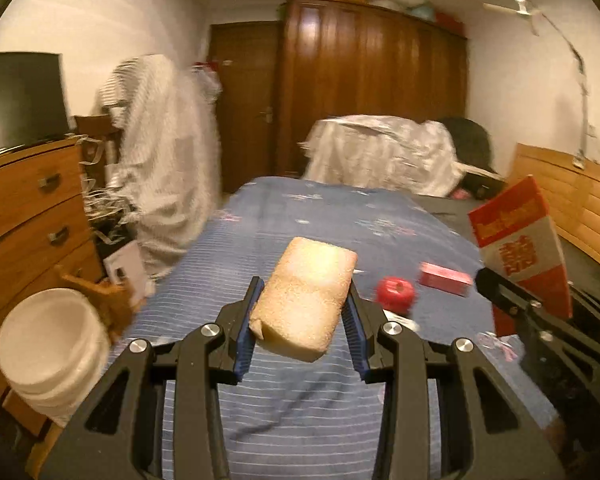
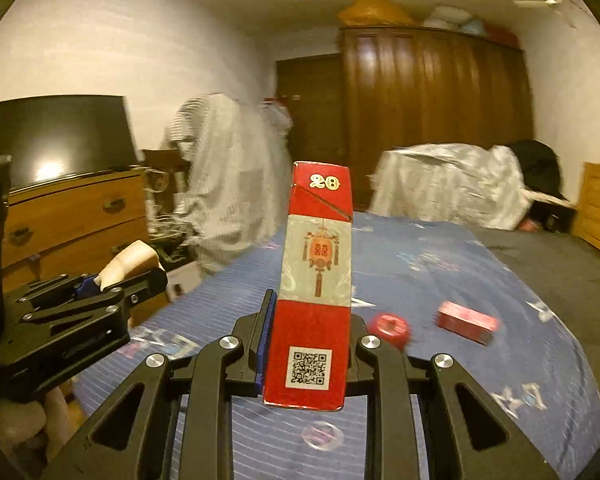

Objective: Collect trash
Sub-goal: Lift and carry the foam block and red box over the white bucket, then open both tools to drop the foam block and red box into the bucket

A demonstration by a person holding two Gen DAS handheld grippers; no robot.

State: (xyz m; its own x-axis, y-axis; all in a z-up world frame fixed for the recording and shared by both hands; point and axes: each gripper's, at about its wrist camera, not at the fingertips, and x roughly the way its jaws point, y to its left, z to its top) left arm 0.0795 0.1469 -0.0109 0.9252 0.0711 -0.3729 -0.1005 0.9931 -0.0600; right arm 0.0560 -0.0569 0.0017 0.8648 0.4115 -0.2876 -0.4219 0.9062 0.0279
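bedroom scene, both grippers up over a bed point(image 1: 300, 216) with a blue striped sheet. still lying on the sheet: a small red round thing point(image 1: 395, 294) (blurry, can't tell what it is) and just beside it a little red box point(image 1: 446, 279). left of the bed there's a wooden dresser point(image 1: 32, 208) with a tv point(image 1: 20, 96) on top, a white bucket point(image 1: 48, 344) down low, and clothes draped over stuff by the dark wardrobe point(image 1: 372, 84). nothing sits between the grippers and the bed.

left gripper point(image 1: 306, 316) is clamped on a beige foam block point(image 1: 306, 300), blue pads pressing both sides, block off the sheet. right gripper point(image 2: 310, 344) is pinching a tall red carton point(image 2: 316, 280), upright, qr code facing the camera, also in the air.
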